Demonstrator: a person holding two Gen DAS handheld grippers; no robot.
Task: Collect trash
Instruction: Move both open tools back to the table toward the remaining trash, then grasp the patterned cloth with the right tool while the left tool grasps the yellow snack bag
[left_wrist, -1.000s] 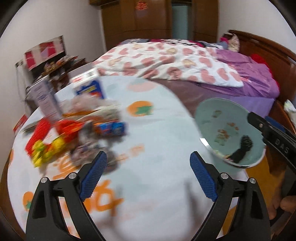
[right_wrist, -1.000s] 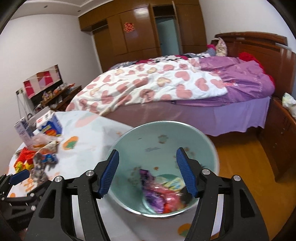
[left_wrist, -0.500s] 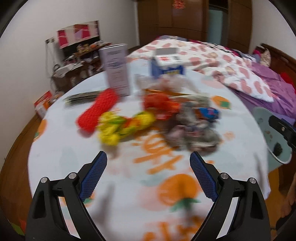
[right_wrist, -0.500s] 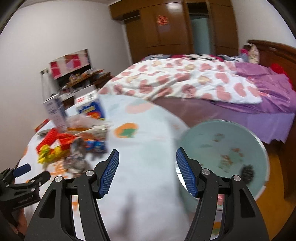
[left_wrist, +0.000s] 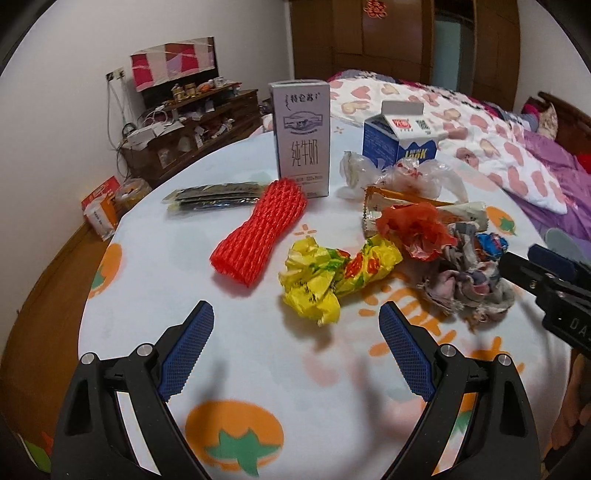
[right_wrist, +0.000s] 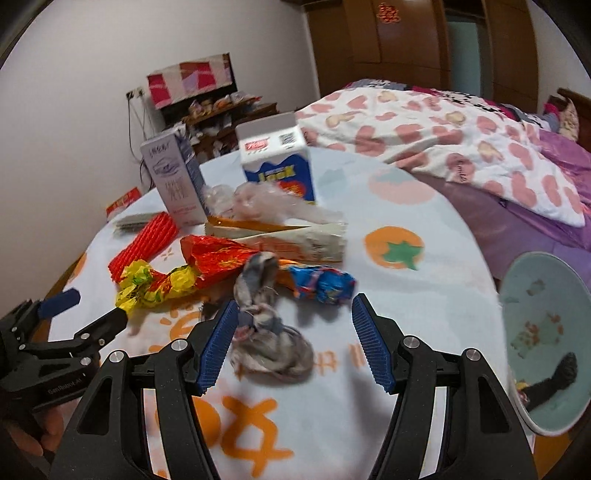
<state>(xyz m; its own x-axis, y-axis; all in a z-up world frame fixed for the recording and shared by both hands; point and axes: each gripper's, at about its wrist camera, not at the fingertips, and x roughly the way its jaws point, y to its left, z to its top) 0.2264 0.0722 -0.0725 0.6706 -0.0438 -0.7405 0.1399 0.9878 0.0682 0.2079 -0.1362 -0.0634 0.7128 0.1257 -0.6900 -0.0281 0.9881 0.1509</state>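
Right claw (right_wrist: 291, 339) wide, empty, over grey rag (right_wrist: 266, 343) mid surface (right_wrist: 424, 295). Left claw (left_wrist: 295, 354) wide, empty, near yellow wrapper (left_wrist: 332, 277). Bin (right_wrist: 546, 332) past right edge.

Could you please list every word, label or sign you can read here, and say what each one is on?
"纯牛奶": tall grey milk carton.
"DA", cut off at the frame edge: right tool.
Blue letters on a yellow band on the blue gable-top carton: too blurred.
Red emblem on the wardrobe door: unreadable.
Small print elsewhere: too small.
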